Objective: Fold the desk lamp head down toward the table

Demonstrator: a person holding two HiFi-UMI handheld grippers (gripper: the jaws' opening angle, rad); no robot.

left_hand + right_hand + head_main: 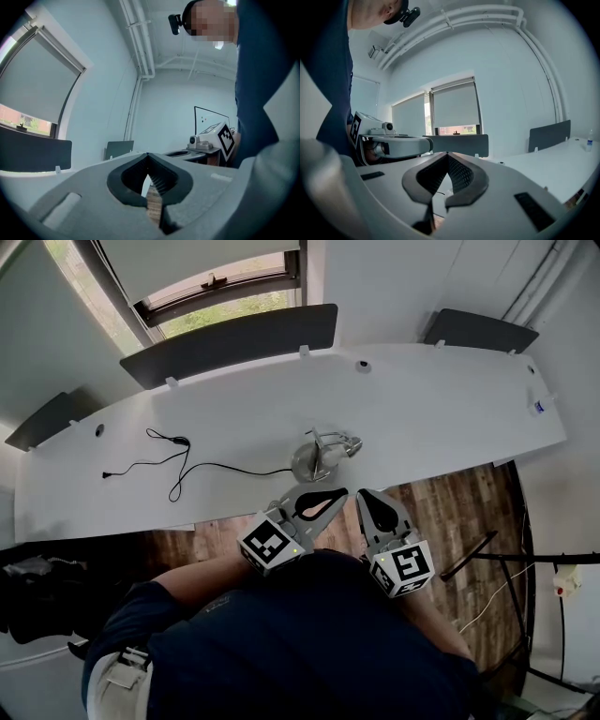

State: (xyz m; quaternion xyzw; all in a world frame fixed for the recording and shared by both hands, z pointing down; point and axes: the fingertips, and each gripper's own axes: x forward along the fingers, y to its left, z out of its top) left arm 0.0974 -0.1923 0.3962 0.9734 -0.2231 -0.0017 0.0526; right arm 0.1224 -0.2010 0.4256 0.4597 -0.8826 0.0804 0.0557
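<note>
A silvery desk lamp (319,455) stands on the long white table (431,409) near its front edge, its head lying low over the round base. My left gripper (343,492) and right gripper (364,495) hover side by side in front of the table edge, short of the lamp and touching nothing. Both are shut and empty. In the left gripper view the left gripper's (148,155) jaws meet at the tip, with the right gripper's marker cube (226,138) beside them. In the right gripper view the right gripper's (447,154) jaws also meet, with nothing between them.
A black cable (178,465) curls on the table left of the lamp. Dark divider panels (230,338) line the table's far edge below a window. A small bottle (537,407) stands at the far right. Wooden floor (450,512) and black stand legs (511,563) lie to my right.
</note>
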